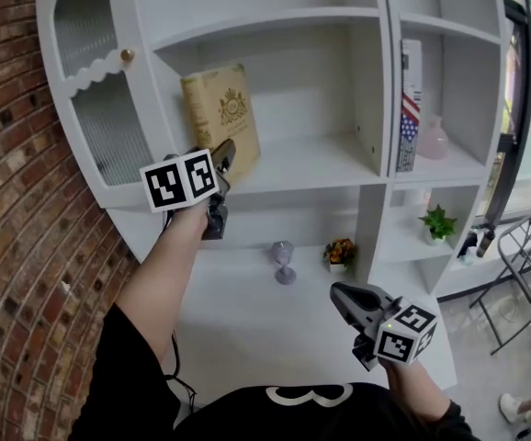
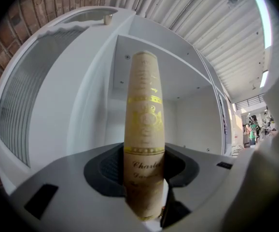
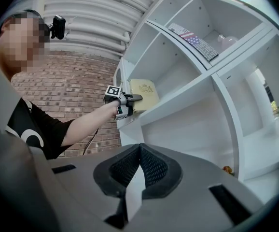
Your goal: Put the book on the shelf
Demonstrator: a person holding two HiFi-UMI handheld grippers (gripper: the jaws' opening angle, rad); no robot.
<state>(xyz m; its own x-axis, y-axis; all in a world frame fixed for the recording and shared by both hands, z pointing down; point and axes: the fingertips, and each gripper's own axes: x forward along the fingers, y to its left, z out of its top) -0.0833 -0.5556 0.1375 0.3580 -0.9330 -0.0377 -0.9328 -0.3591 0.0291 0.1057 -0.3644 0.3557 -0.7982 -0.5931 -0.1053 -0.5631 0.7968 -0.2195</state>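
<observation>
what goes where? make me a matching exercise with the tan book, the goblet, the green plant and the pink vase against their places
1 tan book
2 goblet
3 green plant
4 pink vase

A beside the flag-patterned book
B clamped in the left gripper
C in a low right cubby
D on the counter by the flower pot

Pairs: 1-B, 2-D, 3-C, 4-A
</observation>
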